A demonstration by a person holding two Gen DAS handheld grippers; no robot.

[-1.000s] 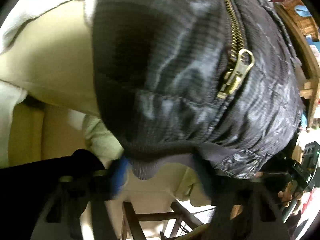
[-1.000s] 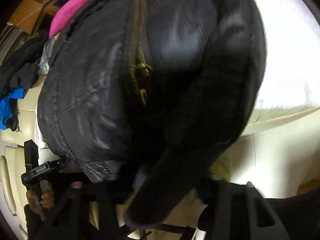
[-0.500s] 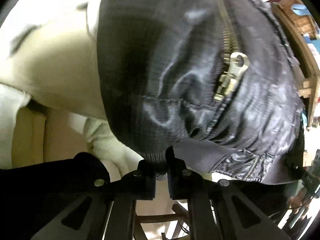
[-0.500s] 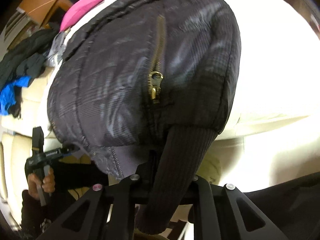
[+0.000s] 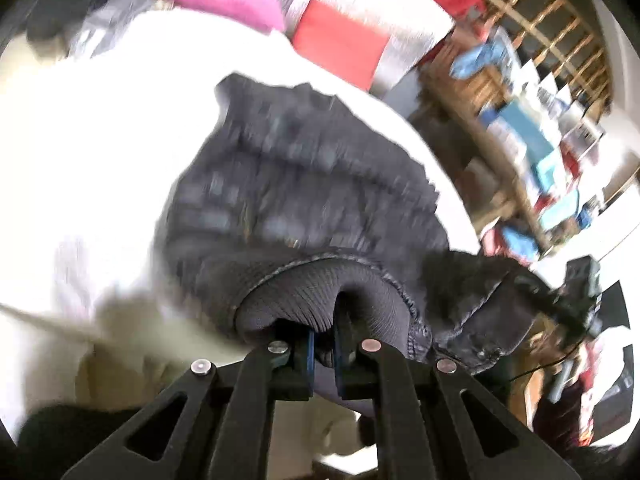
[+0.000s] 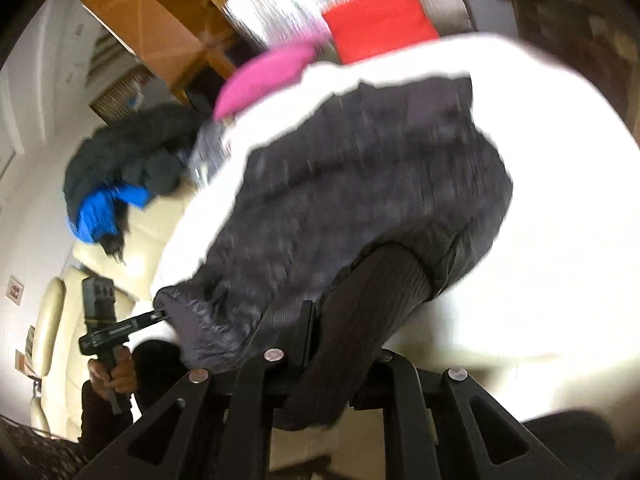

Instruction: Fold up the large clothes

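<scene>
The black quilted jacket lies bunched on a bright white surface, filling the middle of both wrist views, blurred in each. In the left wrist view the left gripper sits at 6 o'clock, its jaws drawn nearly together on a fold of the jacket's ribbed knit hem, which arches just above the blue pads. In the right wrist view the right gripper also sits at 6 o'clock, its jaws pinching the ribbed cuff of a sleeve that hangs down between them. At 9 o'clock of that view, the person's left hand grips the other tool's handle. Beyond the jacket, at 12 o'clock, lie a pink cloth and a red cloth; at 10 o'clock a dark heap with a blue garment rests on a cream sofa.
</scene>
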